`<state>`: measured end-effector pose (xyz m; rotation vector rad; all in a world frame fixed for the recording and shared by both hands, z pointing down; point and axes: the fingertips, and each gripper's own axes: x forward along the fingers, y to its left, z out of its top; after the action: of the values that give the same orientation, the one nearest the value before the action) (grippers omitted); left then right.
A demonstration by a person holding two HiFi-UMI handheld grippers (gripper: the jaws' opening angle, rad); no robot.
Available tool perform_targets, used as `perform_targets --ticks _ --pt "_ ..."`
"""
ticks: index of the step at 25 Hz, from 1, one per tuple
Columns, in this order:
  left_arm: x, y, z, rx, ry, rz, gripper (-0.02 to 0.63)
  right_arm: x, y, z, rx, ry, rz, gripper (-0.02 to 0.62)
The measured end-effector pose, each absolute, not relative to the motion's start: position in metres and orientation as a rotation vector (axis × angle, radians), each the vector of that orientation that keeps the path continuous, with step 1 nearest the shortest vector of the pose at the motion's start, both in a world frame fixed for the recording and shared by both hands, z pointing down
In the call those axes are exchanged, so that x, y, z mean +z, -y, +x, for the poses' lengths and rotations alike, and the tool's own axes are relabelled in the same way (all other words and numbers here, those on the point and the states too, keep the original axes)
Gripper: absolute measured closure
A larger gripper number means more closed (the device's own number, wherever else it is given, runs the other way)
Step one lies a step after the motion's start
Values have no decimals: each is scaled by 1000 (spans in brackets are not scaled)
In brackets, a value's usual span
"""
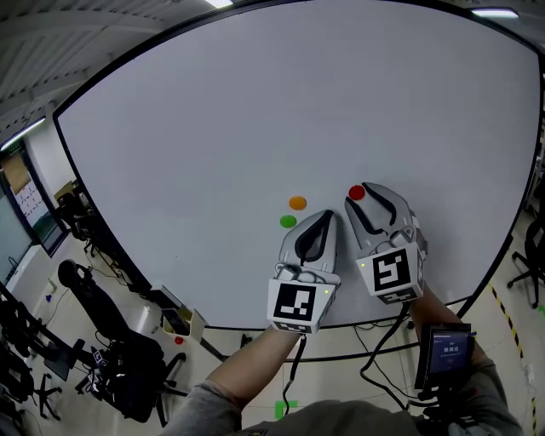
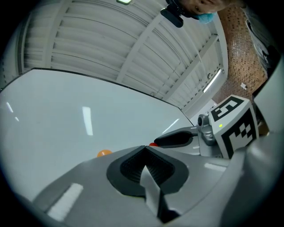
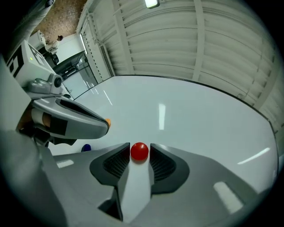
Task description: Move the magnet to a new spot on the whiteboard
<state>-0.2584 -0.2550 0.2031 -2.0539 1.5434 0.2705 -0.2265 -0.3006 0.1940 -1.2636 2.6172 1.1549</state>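
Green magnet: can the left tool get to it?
Probably yes: the green magnet lies just beside the left tool, bare whiteboard between them. Its jaws are together, so they'd need opening.

Above the right gripper [image 3: 140, 145] runs a pale ribbed ceiling [image 3: 186, 40] with white beams, and a bright lamp [image 3: 151, 3] is set in it. Well below the left gripper [image 1: 324, 215], to its left, black office chairs [image 1: 95, 300] stand on a grey floor [image 1: 521, 362]. To the right of the right gripper, yellow-black tape [image 1: 504, 317] marks this floor.
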Motion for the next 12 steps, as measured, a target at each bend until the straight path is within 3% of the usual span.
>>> perform_targets --ticks 12 --pt "200 260 -247 294 -1476 -2120 606 192 308 -217 1198 -2584 -1386 466"
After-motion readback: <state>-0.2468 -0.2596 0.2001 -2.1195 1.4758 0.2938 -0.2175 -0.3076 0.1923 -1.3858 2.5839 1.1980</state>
